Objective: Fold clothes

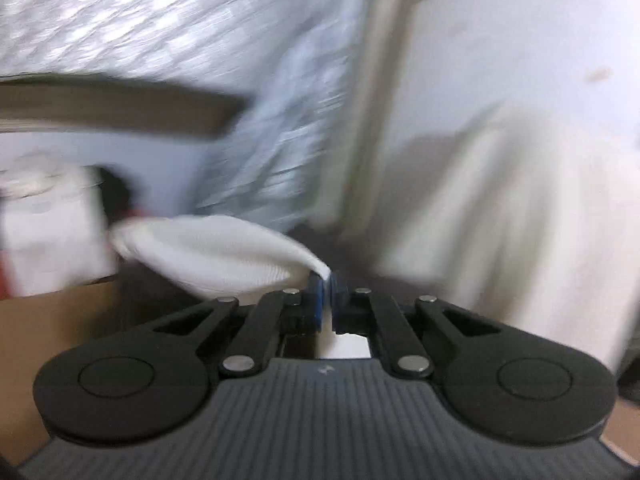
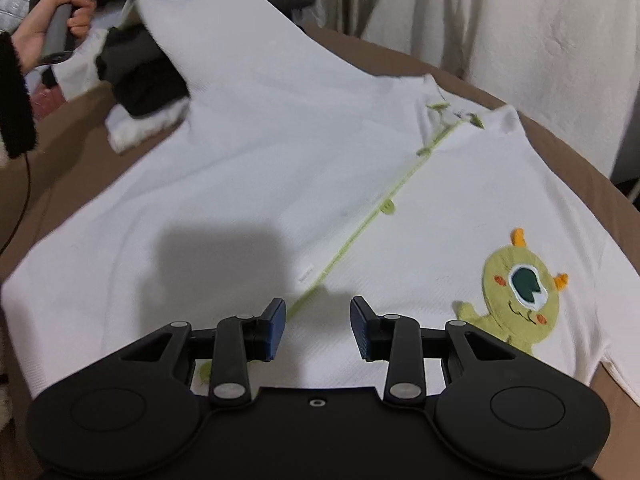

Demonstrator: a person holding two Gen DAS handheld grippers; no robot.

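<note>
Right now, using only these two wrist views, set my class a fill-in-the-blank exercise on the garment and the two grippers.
1. The left gripper is shut on a corner of the ____ garment.
2. The right gripper hovers with its jaws ____ above the garment.
3. The monster patch sewn on the garment is mostly ____ in colour.
4. The garment lies spread on a ____ surface.

Missing words: white; open; green; brown

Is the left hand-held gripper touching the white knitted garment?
Touching. The left wrist view shows the left hand-held gripper shut on a pinched tip of the white knitted garment, between its blue pads.
</note>
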